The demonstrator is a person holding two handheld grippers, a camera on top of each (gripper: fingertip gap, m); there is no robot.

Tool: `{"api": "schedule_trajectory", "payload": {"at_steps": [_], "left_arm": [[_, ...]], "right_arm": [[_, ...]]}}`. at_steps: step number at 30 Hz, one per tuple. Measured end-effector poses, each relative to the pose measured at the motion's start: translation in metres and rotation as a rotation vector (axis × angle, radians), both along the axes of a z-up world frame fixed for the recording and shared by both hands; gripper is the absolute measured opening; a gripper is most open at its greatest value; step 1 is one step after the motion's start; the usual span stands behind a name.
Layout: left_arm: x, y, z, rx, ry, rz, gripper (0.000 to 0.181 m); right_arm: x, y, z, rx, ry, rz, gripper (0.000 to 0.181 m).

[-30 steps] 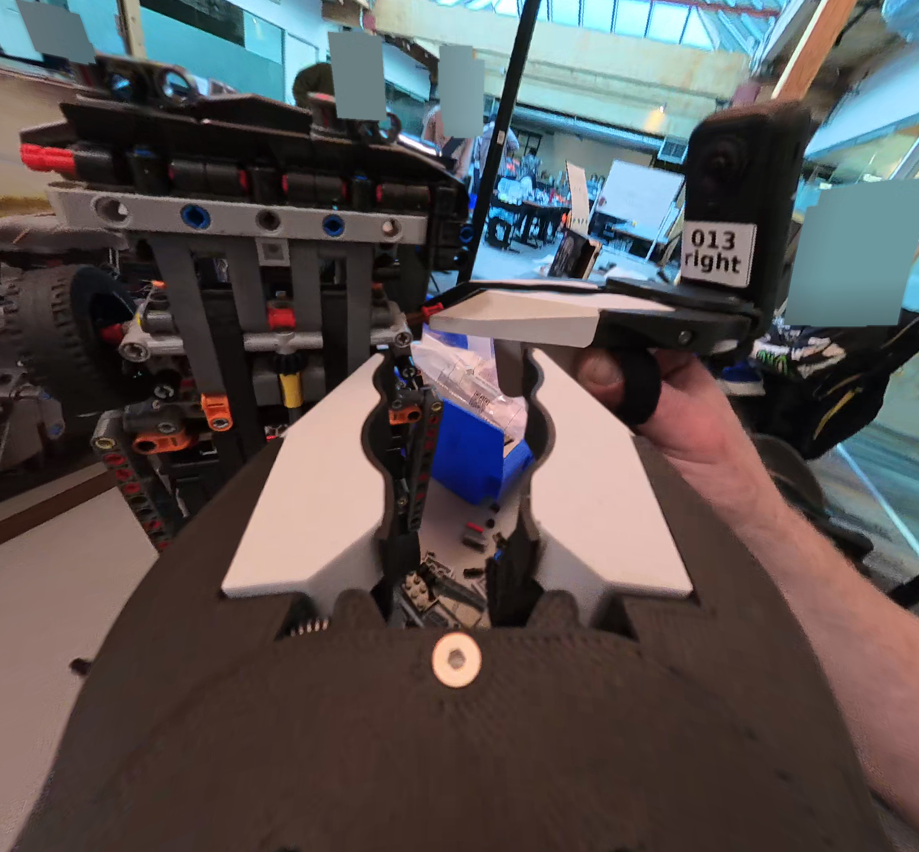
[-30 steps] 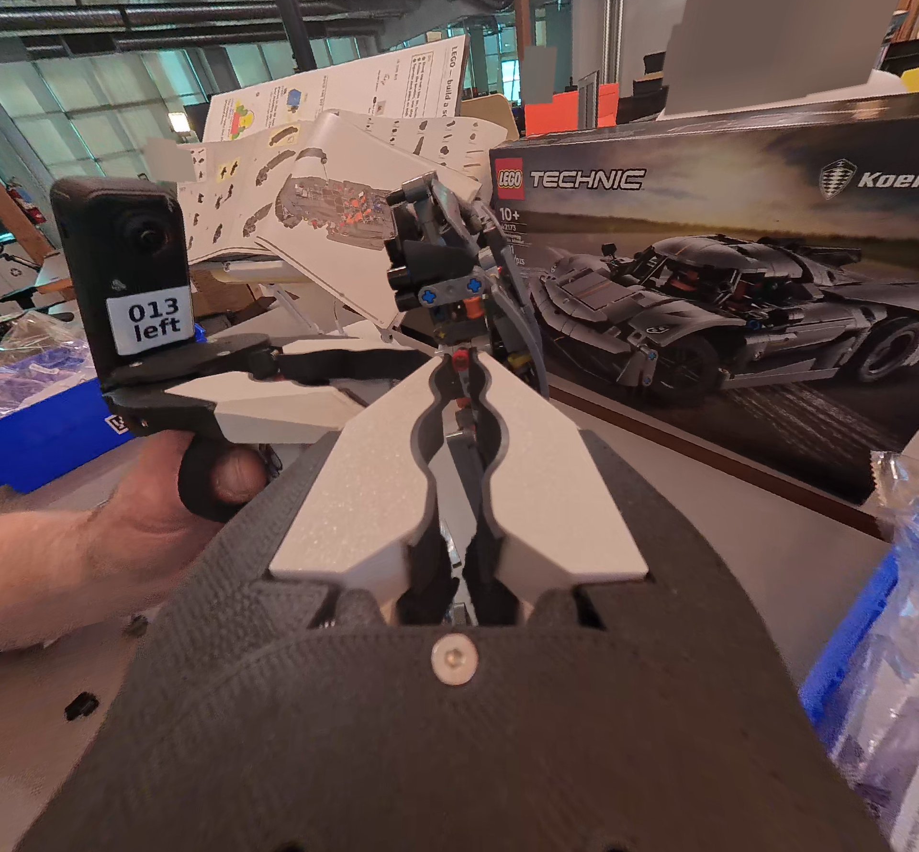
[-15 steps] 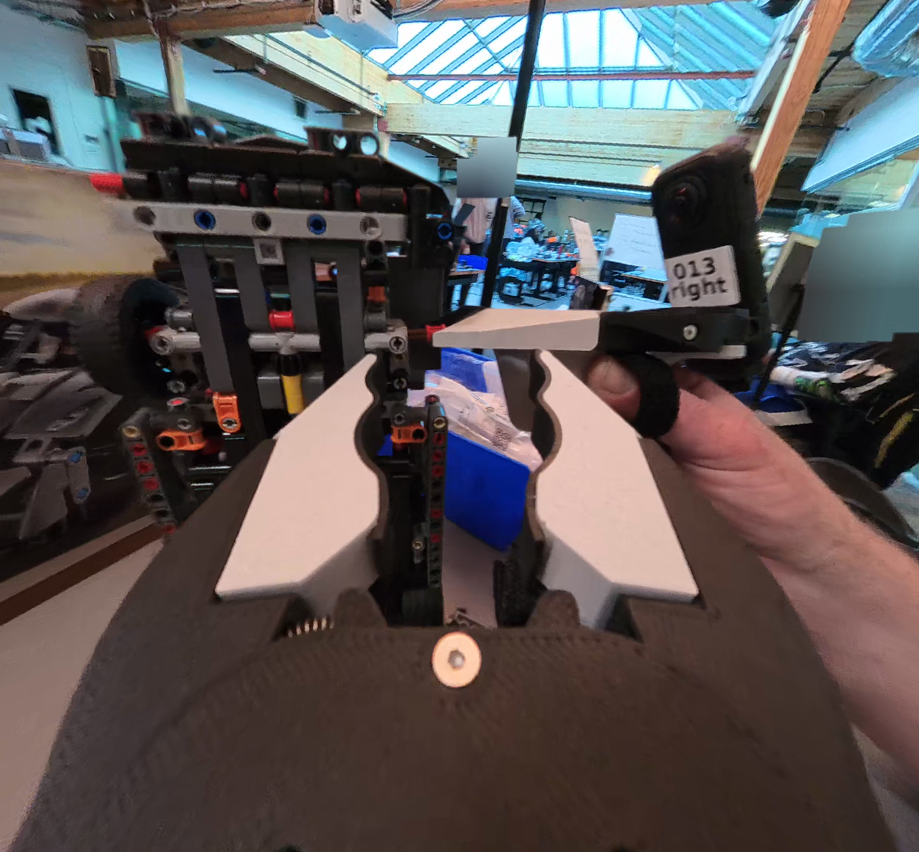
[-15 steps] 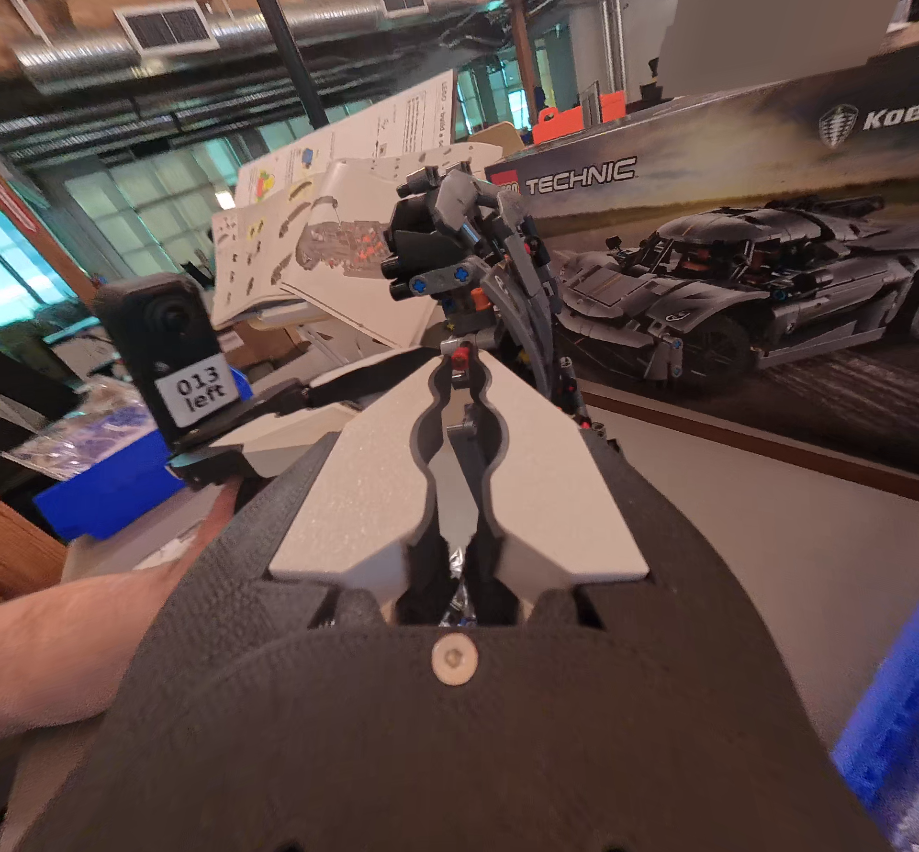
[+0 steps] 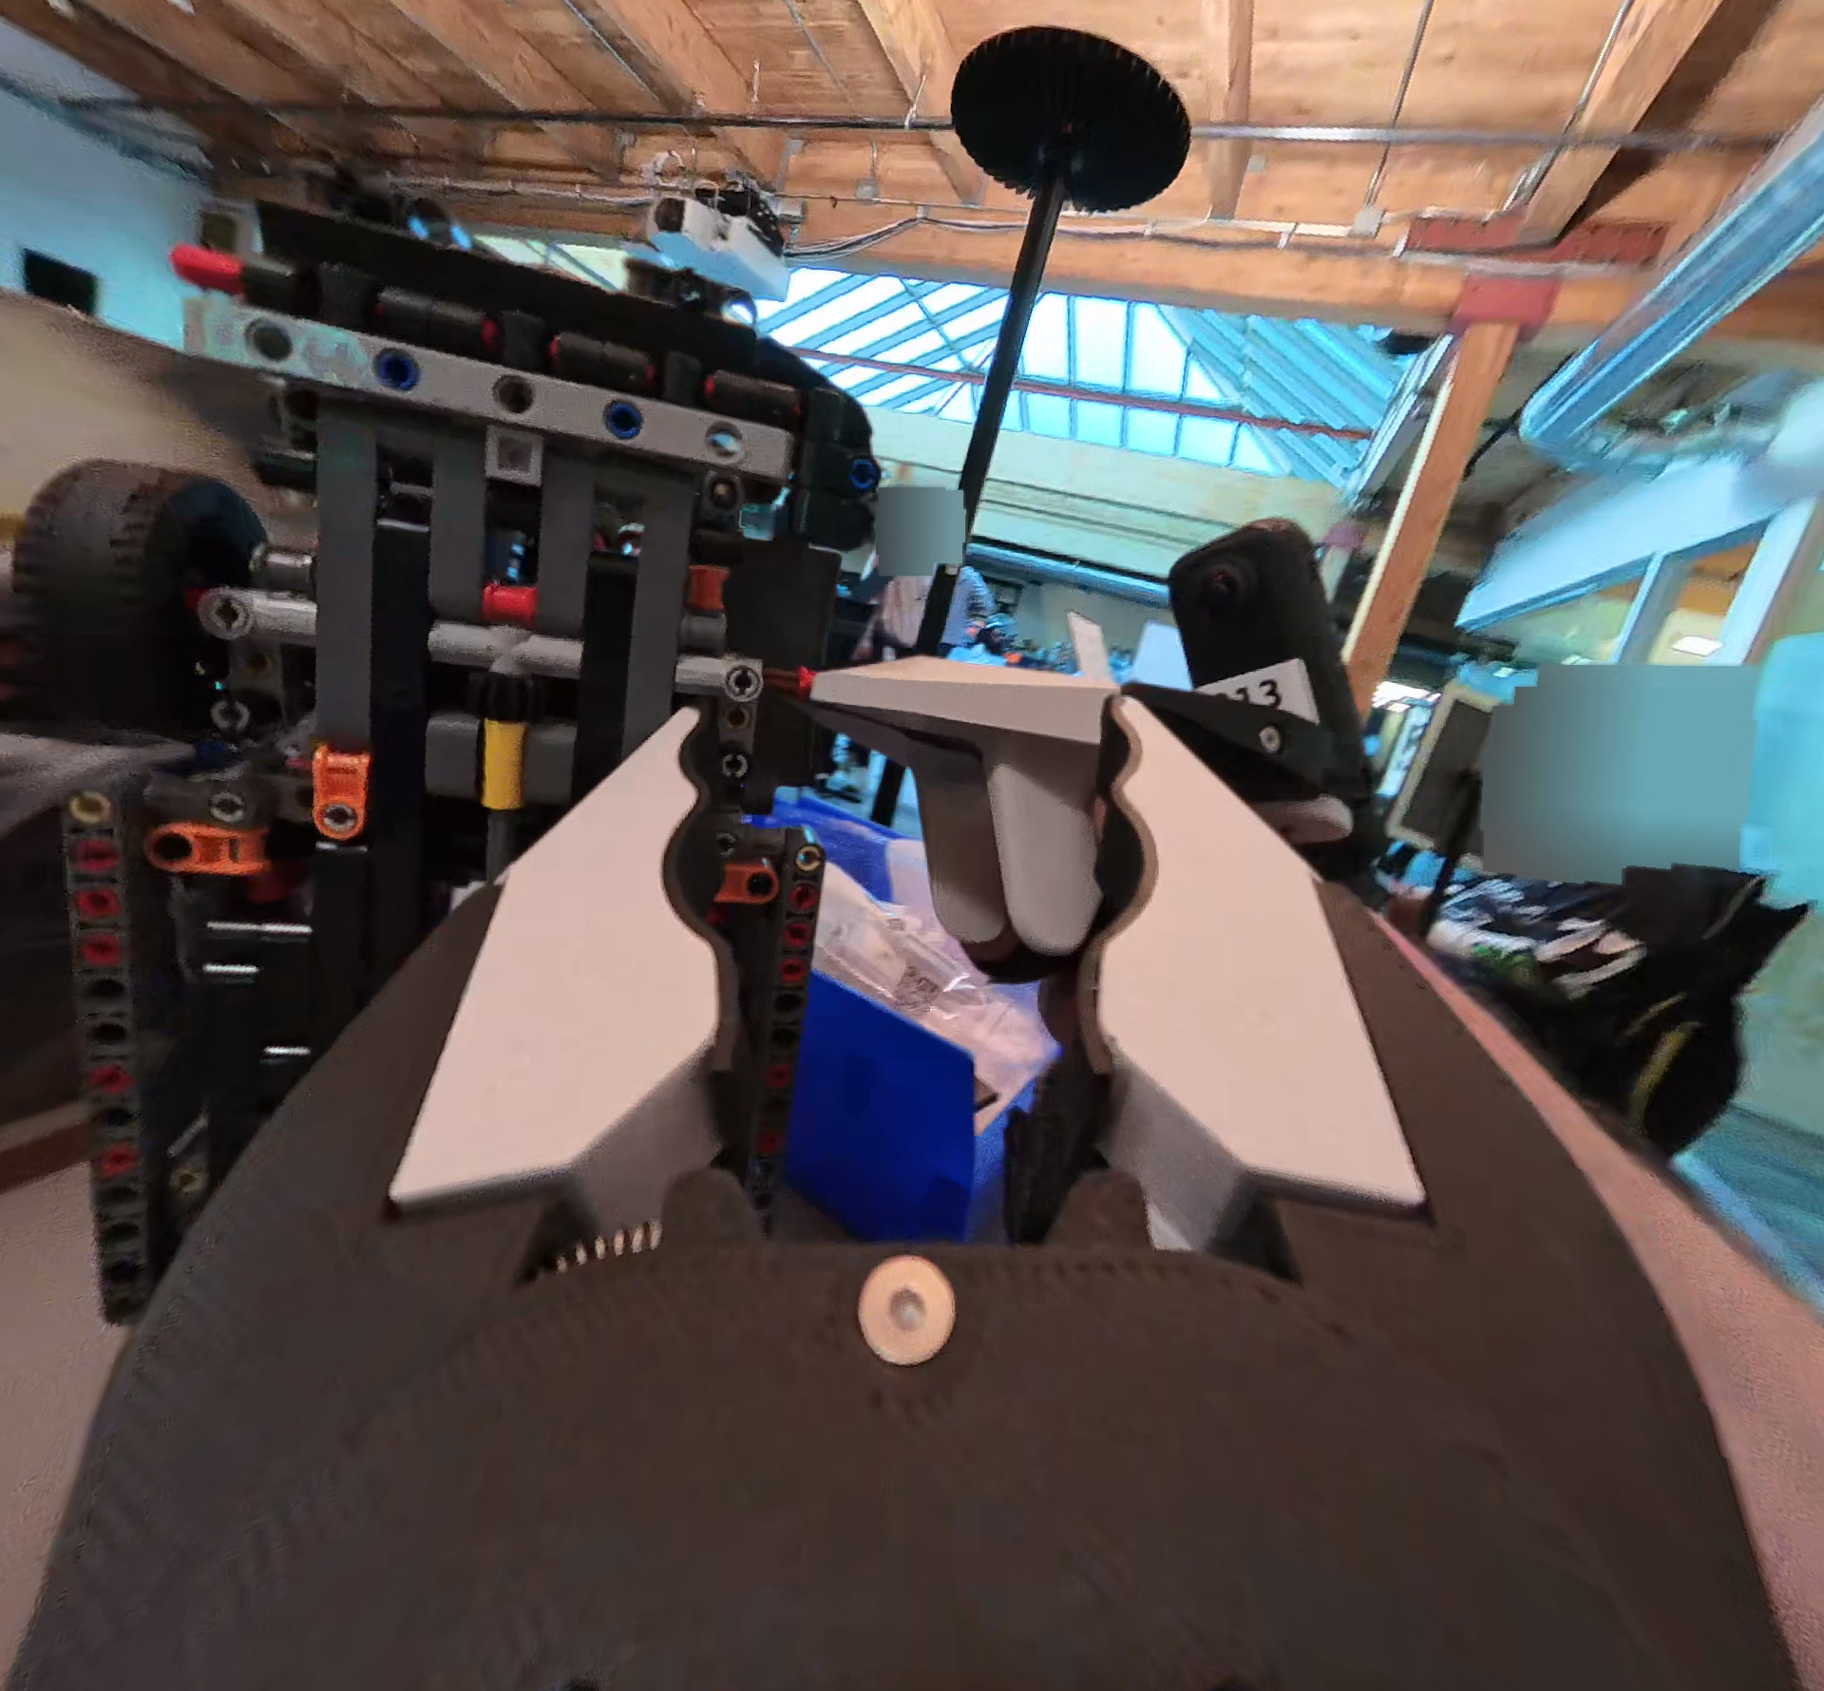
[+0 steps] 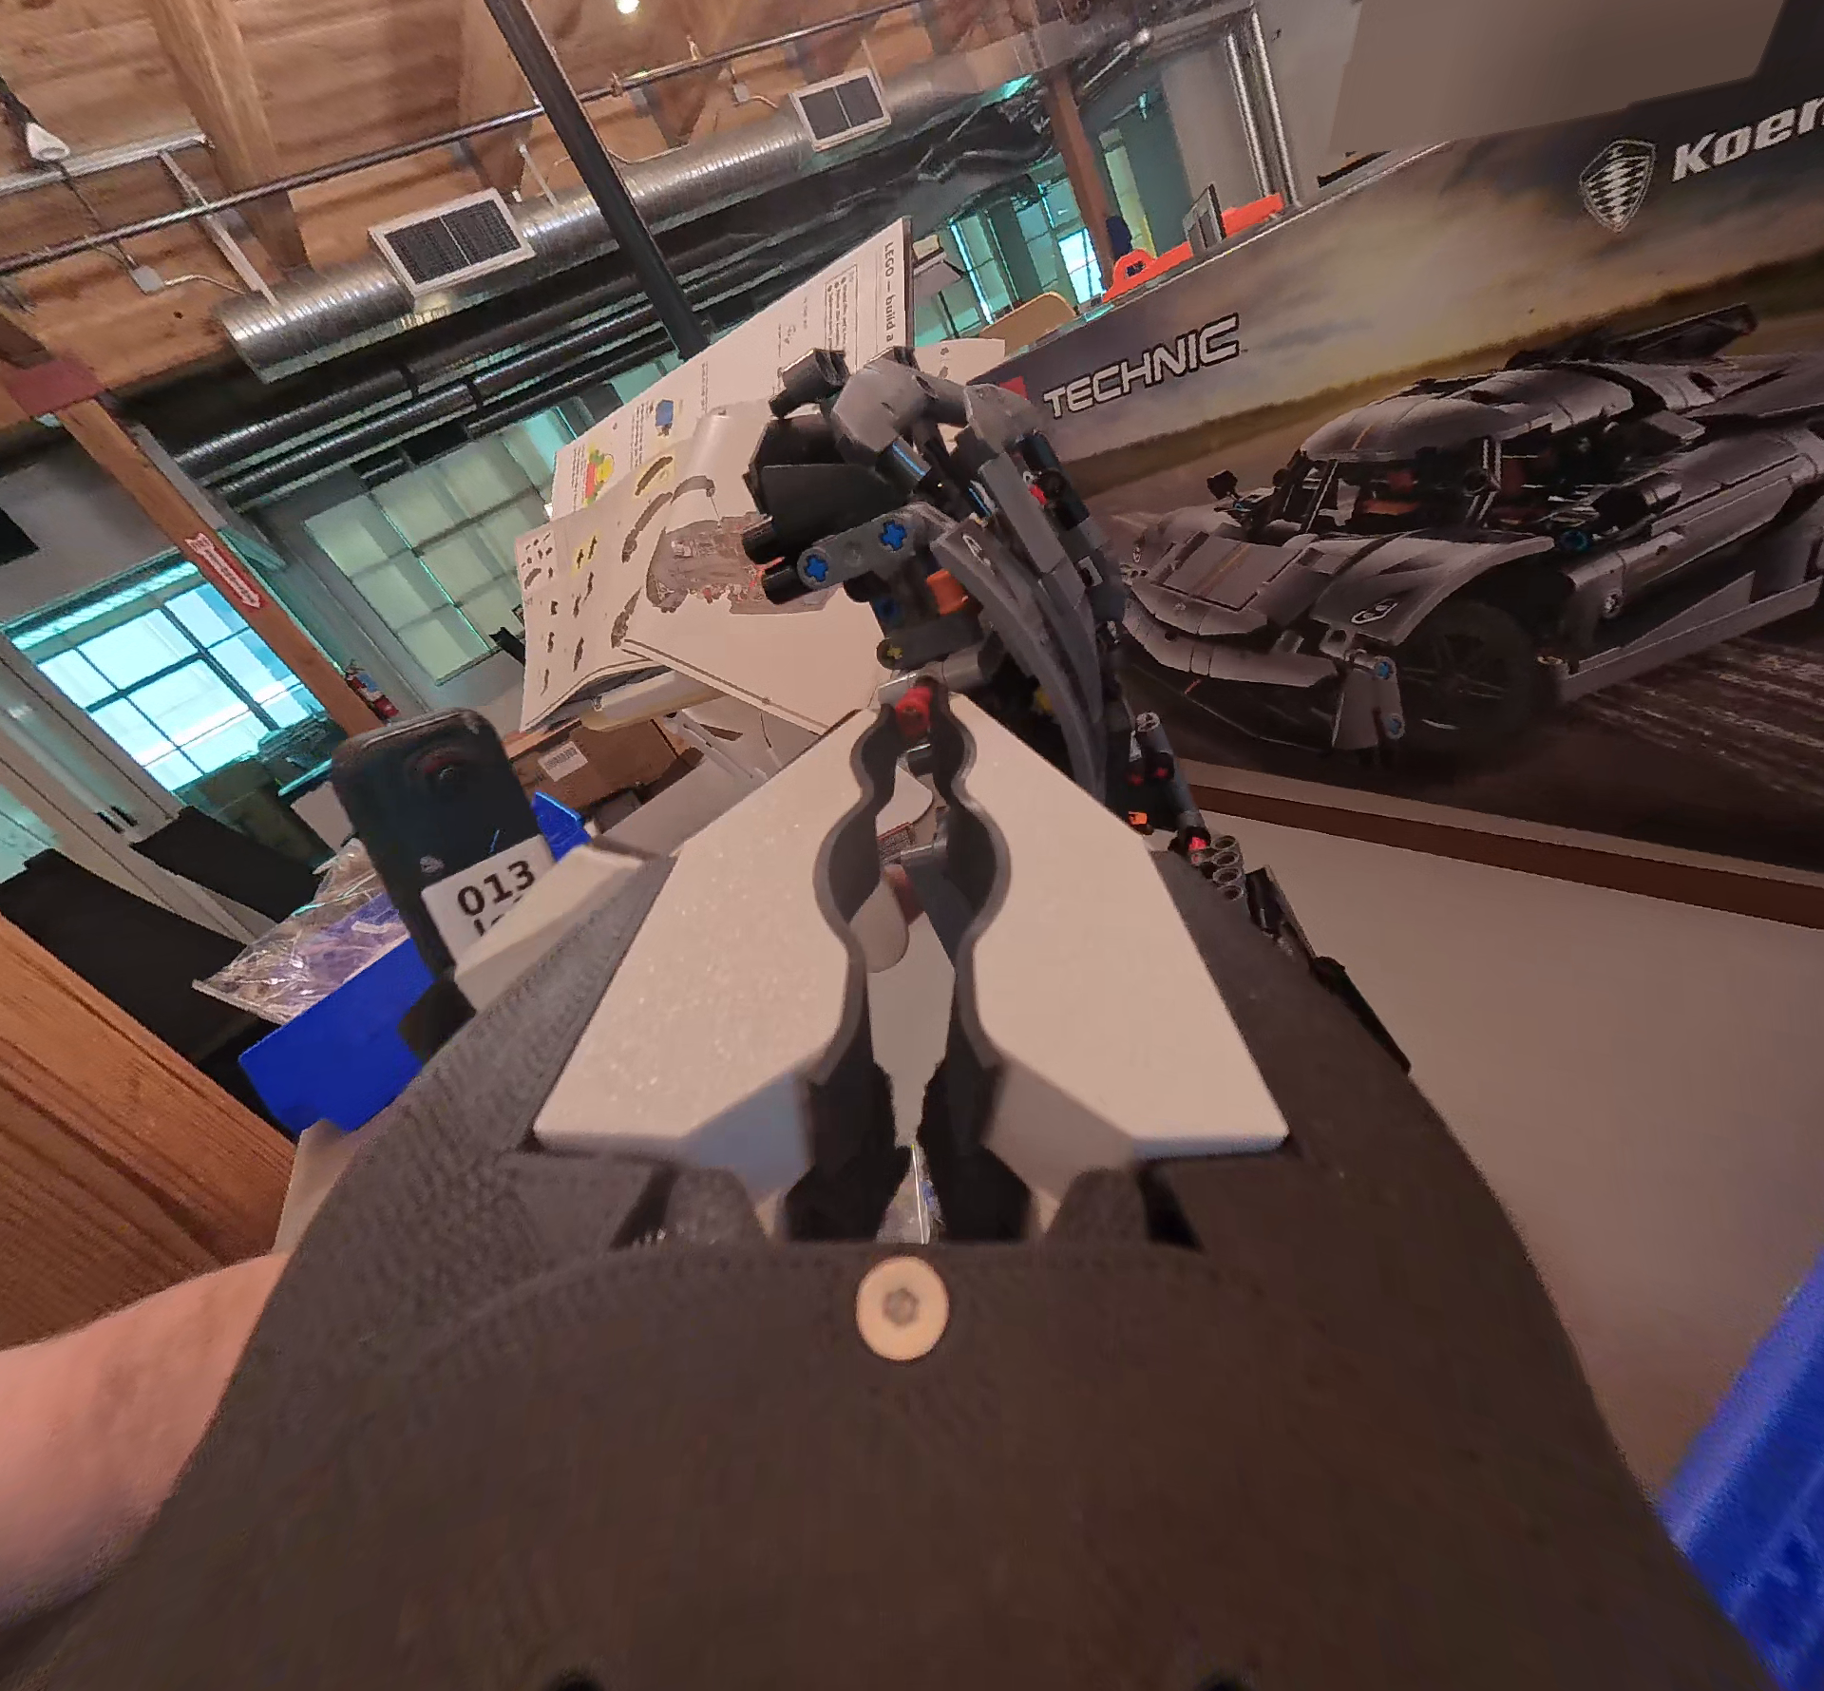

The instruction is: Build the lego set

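Observation:
The part-built dark grey lego car model (image 5: 513,558) stands on end, held up to the left of my left gripper (image 5: 903,726). That gripper is open, with its left finger (image 5: 592,953) against a dark holed beam of the model. My right gripper (image 6: 913,726) is shut on a red pin (image 6: 913,704) that sticks out of the model's (image 6: 938,558) side. In the left wrist view the right gripper (image 5: 819,686) comes in from the right and its tip meets the same red pin (image 5: 785,681). The left gripper's camera body (image 6: 444,824) shows low on the left.
The set's box (image 6: 1481,509) stands behind the model on the pale table (image 6: 1530,1051). An open instruction booklet (image 6: 711,558) is propped at the back. A blue bin with bagged parts (image 5: 878,1101) lies beyond the left gripper. A black pole with a disc (image 5: 1071,119) rises overhead.
Both views have tilted up toward the wooden ceiling, and the model has kept its place against both grippers. The right gripper stays shut on the red pin.

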State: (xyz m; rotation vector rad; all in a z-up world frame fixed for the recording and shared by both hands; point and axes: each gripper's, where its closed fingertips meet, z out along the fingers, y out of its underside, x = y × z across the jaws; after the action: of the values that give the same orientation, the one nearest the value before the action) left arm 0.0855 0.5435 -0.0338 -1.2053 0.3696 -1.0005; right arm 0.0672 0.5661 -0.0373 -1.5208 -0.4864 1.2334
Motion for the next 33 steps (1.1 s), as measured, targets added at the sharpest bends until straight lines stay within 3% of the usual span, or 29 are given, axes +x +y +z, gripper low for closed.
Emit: {"api": "schedule_trajectory", "payload": {"at_steps": [4,14,29,33], "left_arm": [[0.003,0.002,-0.004,0.085,0.146,0.092,0.073],[0.004,0.003,-0.003,0.077,0.108,0.06,0.077],[0.0,0.019,-0.006,0.119,0.231,-0.102,0.068],[-0.001,0.023,-0.008,0.115,0.224,-0.051,0.065]], "right_arm": [[0.001,0.001,-0.001,0.0,0.004,-0.001,0.004],[0.001,0.003,-0.001,-0.007,0.001,0.019,0.005],[0.003,0.016,-0.003,0.095,-0.483,-0.012,0.005],[0.001,0.02,-0.003,0.088,-0.543,0.014,0.005]]}}
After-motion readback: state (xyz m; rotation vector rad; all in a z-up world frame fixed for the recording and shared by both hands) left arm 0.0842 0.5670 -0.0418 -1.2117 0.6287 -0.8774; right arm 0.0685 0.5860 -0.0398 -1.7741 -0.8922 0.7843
